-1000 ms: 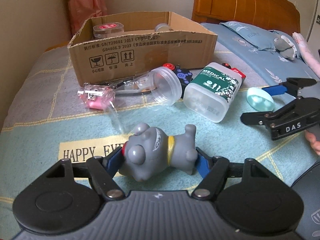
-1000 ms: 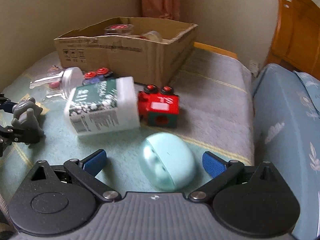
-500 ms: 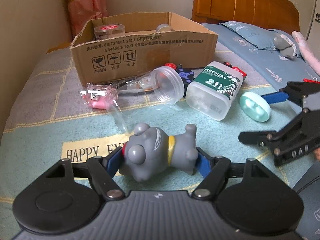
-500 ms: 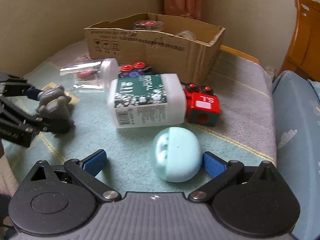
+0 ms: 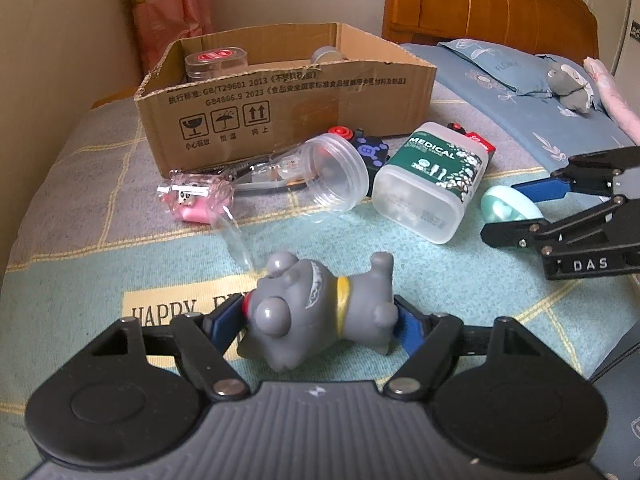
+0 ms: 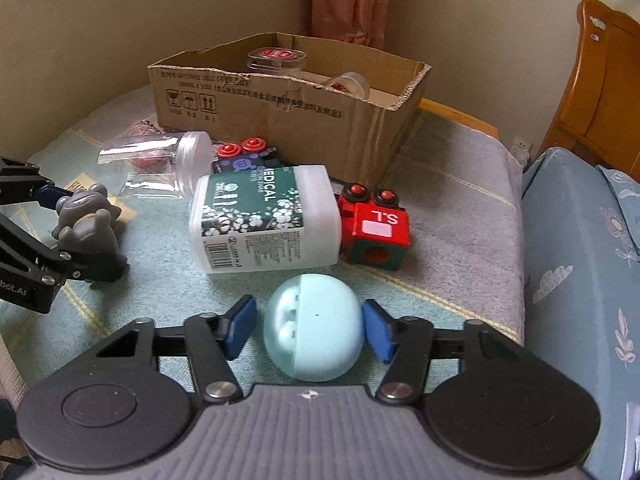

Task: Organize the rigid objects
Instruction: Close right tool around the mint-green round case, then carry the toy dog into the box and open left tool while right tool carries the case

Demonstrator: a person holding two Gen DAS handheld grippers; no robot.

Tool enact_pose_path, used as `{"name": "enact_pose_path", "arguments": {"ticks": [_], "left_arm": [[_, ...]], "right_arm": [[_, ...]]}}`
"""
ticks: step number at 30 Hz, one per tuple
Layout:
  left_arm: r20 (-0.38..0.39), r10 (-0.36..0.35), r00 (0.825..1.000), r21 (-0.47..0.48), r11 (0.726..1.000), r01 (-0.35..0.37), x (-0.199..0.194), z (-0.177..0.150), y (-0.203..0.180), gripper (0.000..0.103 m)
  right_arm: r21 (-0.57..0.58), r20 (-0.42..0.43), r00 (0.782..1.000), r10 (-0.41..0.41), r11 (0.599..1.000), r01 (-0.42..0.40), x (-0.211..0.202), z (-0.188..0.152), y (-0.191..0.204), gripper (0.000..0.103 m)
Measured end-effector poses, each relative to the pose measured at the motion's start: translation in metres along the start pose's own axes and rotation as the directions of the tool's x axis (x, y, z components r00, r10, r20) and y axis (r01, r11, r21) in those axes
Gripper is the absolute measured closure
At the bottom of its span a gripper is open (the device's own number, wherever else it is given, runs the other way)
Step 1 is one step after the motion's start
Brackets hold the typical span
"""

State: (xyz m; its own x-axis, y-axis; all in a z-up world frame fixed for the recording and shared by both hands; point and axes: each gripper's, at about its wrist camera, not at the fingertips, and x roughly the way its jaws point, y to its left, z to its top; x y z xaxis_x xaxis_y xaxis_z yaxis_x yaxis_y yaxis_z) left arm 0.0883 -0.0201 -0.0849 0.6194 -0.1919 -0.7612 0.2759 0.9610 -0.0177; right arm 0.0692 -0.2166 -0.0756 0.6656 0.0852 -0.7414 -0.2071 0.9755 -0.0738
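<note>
My left gripper (image 5: 316, 320) is shut on a grey toy dog (image 5: 316, 312) lying on the bed cover; it also shows in the right wrist view (image 6: 86, 224). My right gripper (image 6: 308, 326) is closing around a mint green round case (image 6: 314, 338); its right pad touches the case, a small gap shows at the left pad. The case also shows in the left wrist view (image 5: 508, 210). A cardboard box (image 5: 280, 108) stands behind, holding clear jars. A white medical bottle (image 6: 264, 220), a red toy block (image 6: 378, 232), a clear jar (image 5: 336, 174) and a pink toy (image 5: 196, 200) lie before it.
A dark blue block with red buttons (image 6: 244, 160) lies by the box. A wooden headboard (image 5: 480, 4), a blue pillow (image 5: 500, 64) and a grey plush (image 5: 572, 88) are at the right. A wall and a pink curtain (image 6: 348, 0) stand behind the box.
My right gripper has moved in over the mint case and narrowed its jaws around it. My left gripper stays shut on the grey dog.
</note>
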Motion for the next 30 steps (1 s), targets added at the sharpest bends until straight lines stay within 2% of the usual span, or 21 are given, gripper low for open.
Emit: {"name": "enact_pose_path", "arguments": {"ticks": [8,16,25,30], "left_arm": [[-0.021,-0.037,0.999,0.027,0.999,0.038,-0.005,0.002,0.001,0.031],[-0.059,-0.09,0.994,0.11,0.989,0.096,-0.021,0.004,-0.003,0.031],[-0.019,-0.102,0.995,0.172,0.98,0.104,-0.046,0.031,0.001,0.031],[0.039,-0.103,0.994,0.202,0.975,0.093,-0.056,0.06,0.006,0.031]], "right_arm": [[0.003,-0.018,1.0,-0.012,1.0,0.012,-0.002,0.003,0.0,0.045],[-0.011,-0.027,1.0,-0.008,1.0,0.008,-0.015,0.009,0.0,0.045],[-0.021,-0.001,1.0,0.006,1.0,-0.006,-0.034,0.022,0.002,0.045],[-0.042,0.025,1.0,0.014,0.999,-0.013,-0.045,0.036,0.004,0.045]]}}
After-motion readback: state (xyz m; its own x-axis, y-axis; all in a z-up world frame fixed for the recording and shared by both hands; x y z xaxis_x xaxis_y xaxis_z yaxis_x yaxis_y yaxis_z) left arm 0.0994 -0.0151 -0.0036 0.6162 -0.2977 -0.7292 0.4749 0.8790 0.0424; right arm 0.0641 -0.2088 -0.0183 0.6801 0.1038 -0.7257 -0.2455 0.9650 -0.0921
